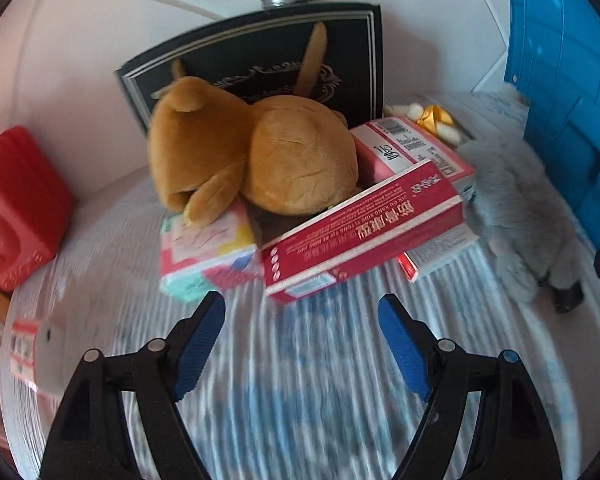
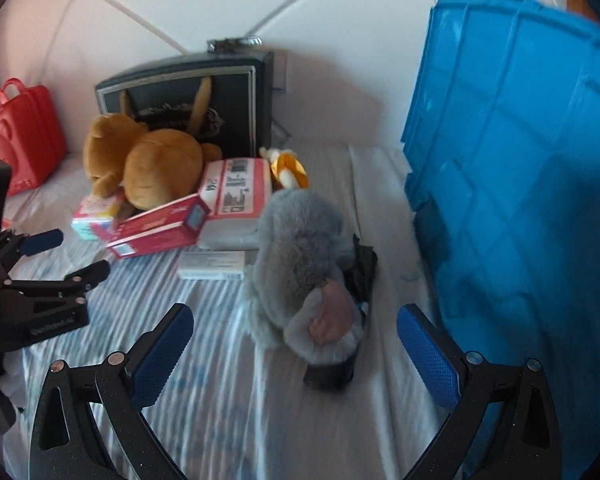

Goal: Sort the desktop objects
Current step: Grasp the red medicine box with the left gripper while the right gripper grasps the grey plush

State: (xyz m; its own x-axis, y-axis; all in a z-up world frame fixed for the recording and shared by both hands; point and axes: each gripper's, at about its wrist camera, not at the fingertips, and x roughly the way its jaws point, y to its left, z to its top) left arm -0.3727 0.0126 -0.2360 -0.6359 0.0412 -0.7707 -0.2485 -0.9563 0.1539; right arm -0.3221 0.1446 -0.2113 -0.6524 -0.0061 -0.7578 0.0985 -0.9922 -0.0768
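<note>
My left claw (image 1: 302, 312) spread, empty, ribbed blue pads; right claw (image 2: 296, 328) spread over fluffy grey plush (image 2: 296, 248); glossy red carton (image 1: 364, 232) beyond.

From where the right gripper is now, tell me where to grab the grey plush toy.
Probably the round furry body of the grey plush toy, not the pink-eared head. Come down from above: it lies flat on the striped cloth, soft and squeezable, with the blue crate beside it. The right gripper is open, with nothing between its fingers.
</note>
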